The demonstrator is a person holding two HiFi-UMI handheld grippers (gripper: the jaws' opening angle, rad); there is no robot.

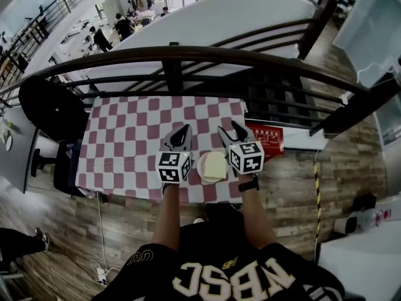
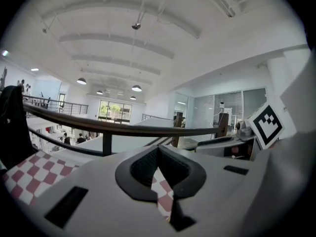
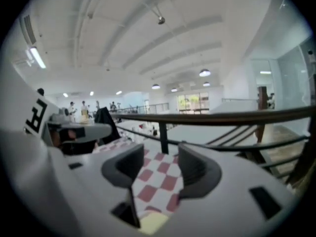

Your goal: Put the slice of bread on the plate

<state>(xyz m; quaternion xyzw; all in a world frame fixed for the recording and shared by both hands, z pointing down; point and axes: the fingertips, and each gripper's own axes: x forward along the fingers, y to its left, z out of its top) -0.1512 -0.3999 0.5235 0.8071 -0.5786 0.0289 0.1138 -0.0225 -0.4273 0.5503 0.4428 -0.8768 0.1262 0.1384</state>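
Note:
A pale slice of bread (image 1: 215,164) lies on a small round plate (image 1: 200,168) at the near edge of the red-and-white checkered table (image 1: 125,137). Both grippers hang above the cloth on either side of the plate, pointing away from me. My left gripper (image 1: 183,130) is left of the plate, and in the left gripper view its jaws (image 2: 158,152) meet at the tips with nothing in them. My right gripper (image 1: 230,129) is just right of the plate. Its jaws (image 3: 160,157) stand apart over the cloth, empty, and the bread (image 3: 153,222) shows below them.
A dark curved railing (image 1: 188,55) runs past the table's far edge, with an open drop beyond it. A black-draped chair (image 1: 50,105) stands at the table's left. A red sign (image 1: 266,137) lies on the wooden floor to the right, and cables (image 1: 100,271) trail at lower left.

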